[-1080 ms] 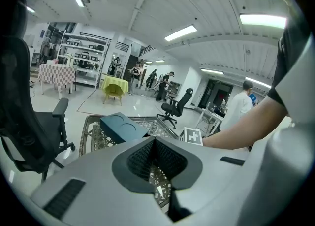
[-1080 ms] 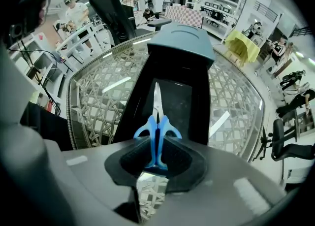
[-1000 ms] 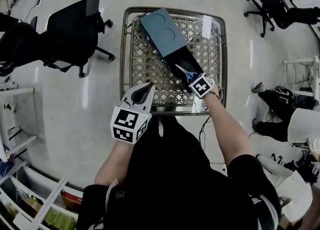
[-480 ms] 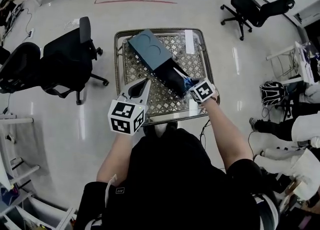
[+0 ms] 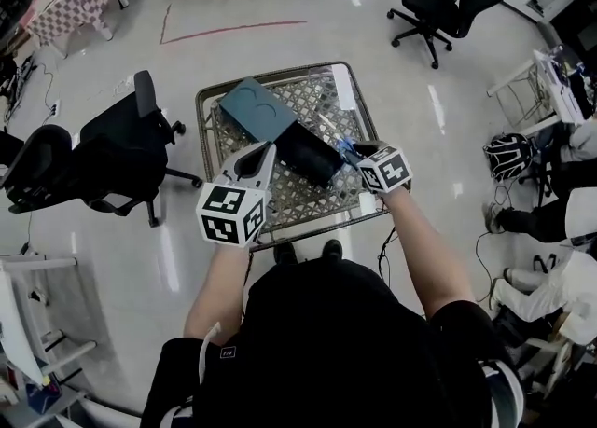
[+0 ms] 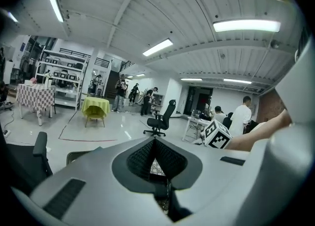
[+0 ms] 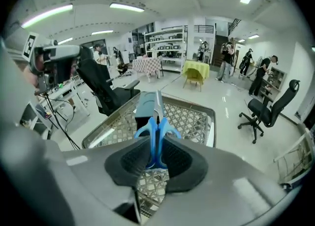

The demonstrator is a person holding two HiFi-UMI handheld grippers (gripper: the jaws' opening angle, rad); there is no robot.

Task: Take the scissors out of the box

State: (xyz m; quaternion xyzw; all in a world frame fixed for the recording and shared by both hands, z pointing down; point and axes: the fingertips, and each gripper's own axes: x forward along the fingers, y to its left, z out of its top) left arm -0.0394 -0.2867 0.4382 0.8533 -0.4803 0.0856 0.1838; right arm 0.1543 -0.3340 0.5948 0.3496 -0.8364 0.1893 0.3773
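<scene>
**Item: blue-handled scissors, clamped in right gripper, over mesh table**

Head view. A square table (image 5: 201,130) of metal lattice with a rounded tube rim is seen at upper centre. A long box (image 5: 252,105), matt teal at its upper-left end and black at its lower-right end, lies diagonally on it. The scissors (image 5: 338,136), with blue plastic loops and slim steel blades, are held by the right gripper (image 5: 354,148) just off the box's right side, the blades pointing to the upper left. The left gripper (image 5: 268,148) hangs over the table's lower-left part, near the box. Black swivel chairs (image 5: 121,142) stand at left and upper right; glossy floor lies open around the table.

Left gripper view. The ribbed black pads are shown together at the tips, with nothing between them. Beyond, an open hall is seen.

Right gripper view. The jaws are clamped on the scissors' loops, blades pointing away over the box. The table rim frames the mesh below.
</scene>
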